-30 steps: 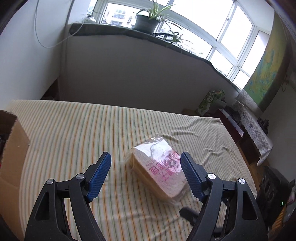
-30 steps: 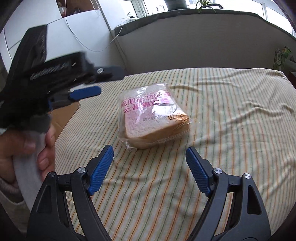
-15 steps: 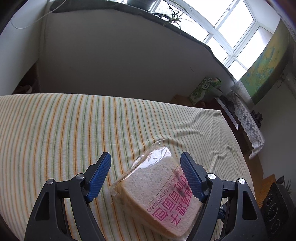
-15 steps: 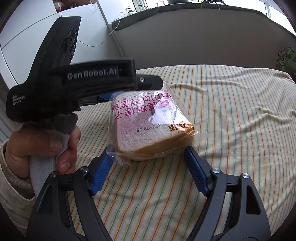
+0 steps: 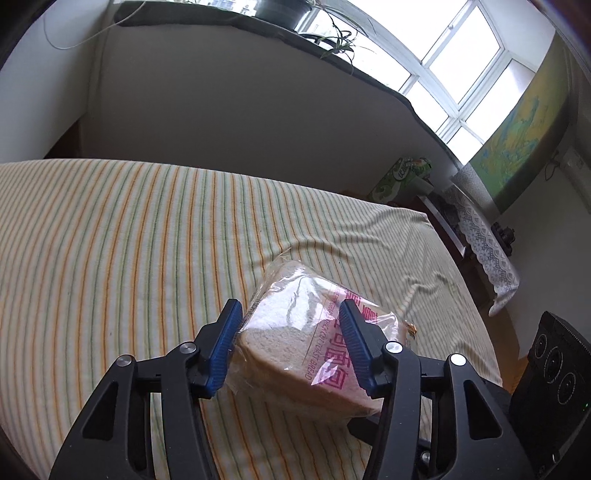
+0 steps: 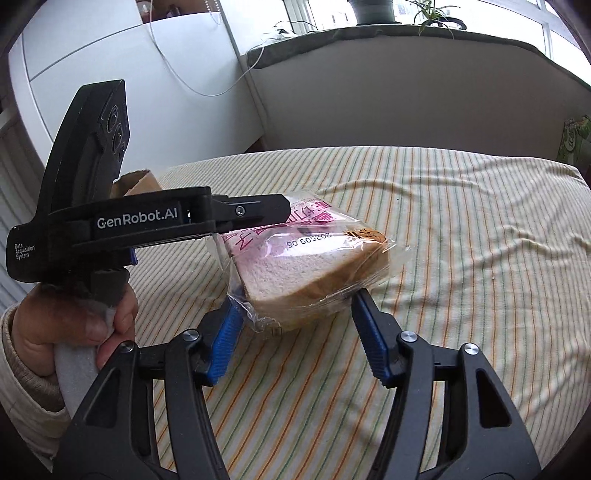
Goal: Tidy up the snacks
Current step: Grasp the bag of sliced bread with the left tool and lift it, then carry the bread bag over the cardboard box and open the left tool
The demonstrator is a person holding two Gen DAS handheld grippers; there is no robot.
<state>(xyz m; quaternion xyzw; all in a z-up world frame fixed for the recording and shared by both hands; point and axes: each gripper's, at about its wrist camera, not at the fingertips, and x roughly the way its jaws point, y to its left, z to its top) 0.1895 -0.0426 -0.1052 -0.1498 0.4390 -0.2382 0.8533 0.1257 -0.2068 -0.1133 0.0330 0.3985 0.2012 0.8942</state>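
A clear bag of sliced bread (image 5: 295,343) with pink print lies on the striped cloth (image 5: 129,240). My left gripper (image 5: 290,321) has narrowed around one corner of the bag, its blue pads against the wrapper. In the right wrist view the bread bag (image 6: 314,266) sits tilted, and my right gripper (image 6: 295,314) has closed in on its near end, blue pads touching the plastic. The left gripper's body (image 6: 147,218), held in a hand, reaches over the bag's left side.
A brown cardboard box (image 6: 136,182) stands at the table's left behind the left gripper. The striped cloth has wrinkles (image 6: 461,206) to the right. A wall and windowsill with plants (image 5: 280,14) lie beyond the far edge. A lace-covered cabinet (image 5: 480,236) stands at the right.
Both grippers have moved in onto the bread bag and narrowed from wide open to closed on it. The bag's near end has tilted up.
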